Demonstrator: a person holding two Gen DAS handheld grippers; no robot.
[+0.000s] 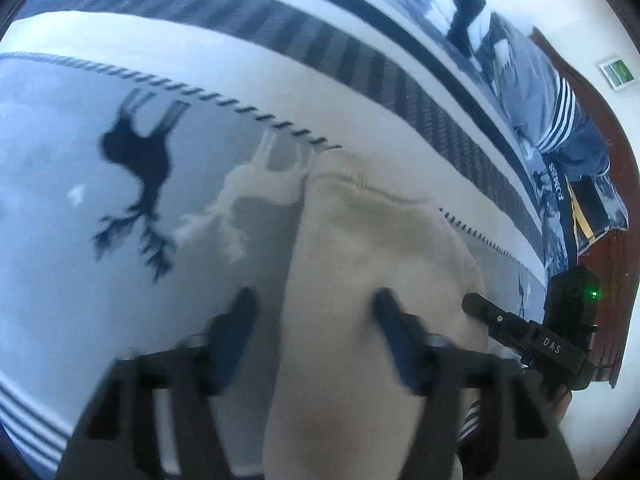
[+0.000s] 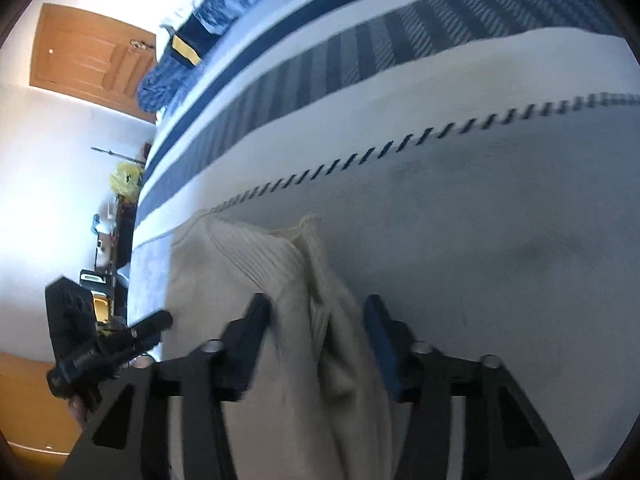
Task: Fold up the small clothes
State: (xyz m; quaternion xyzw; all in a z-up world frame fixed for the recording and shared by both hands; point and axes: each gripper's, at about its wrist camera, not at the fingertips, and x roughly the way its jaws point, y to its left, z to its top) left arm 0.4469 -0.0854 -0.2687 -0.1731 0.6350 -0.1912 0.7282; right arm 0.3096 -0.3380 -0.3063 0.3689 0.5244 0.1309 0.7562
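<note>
A small cream knitted garment [image 1: 360,248] lies on a white and blue patterned bedspread [image 1: 120,280]. In the left wrist view my left gripper [image 1: 314,308] is open, its jaws wide apart on either side of the cloth. The other gripper [image 1: 520,332] shows at the right edge of the garment. In the right wrist view the garment [image 2: 248,264] is bunched, with a ribbed edge up. My right gripper [image 2: 316,312] is open, its jaws standing on either side of a raised fold. The left gripper [image 2: 108,352] shows at the lower left.
The bedspread carries a dark deer print [image 1: 140,160] and a dashed stitch line [image 2: 400,144]. Other clothes [image 1: 560,120] lie piled at the far end of the bed. A wooden door [image 2: 92,56] and a cluttered stand [image 2: 116,240] are beyond the bed's edge.
</note>
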